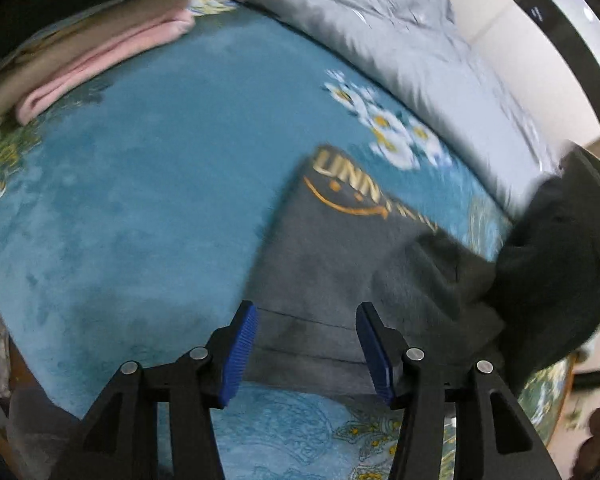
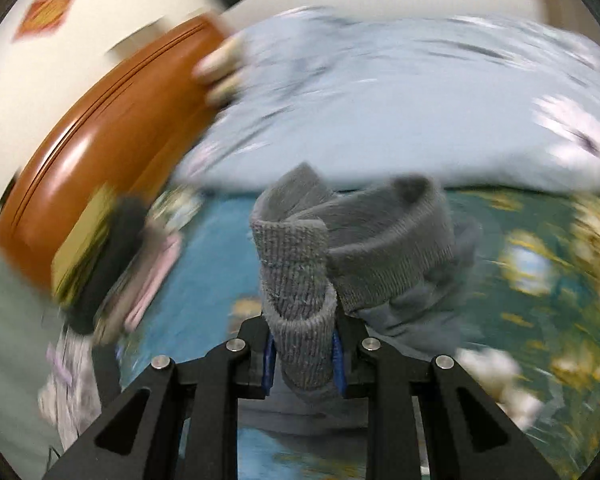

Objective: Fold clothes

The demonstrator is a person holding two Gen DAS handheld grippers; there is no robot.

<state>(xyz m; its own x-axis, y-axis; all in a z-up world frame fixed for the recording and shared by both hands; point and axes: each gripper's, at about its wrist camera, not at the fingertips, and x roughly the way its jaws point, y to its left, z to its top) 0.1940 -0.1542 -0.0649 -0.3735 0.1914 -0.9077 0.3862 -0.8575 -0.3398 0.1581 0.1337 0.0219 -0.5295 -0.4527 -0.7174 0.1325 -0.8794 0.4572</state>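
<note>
grey sweatshirt (image 1: pixel 340 264) lies on blue bedspread (image 1: pixel 140 200), long axis running away, logo end farthest. left gripper (image 1: pixel 306 350) jaws apart, empty. right gripper (image 2: pixel 304 364) clamps its ribbed cuff (image 2: pixel 296 280).

Both wrist views—close, facing the bed (image 1: pixel 140 208).

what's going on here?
A person with two handheld grippers is folding a dark grey sweatshirt with gold lettering on a teal floral blanket. The right gripper is shut on the sweatshirt's ribbed grey cuff, lifting it. The left gripper hovers open over the hem.
</note>
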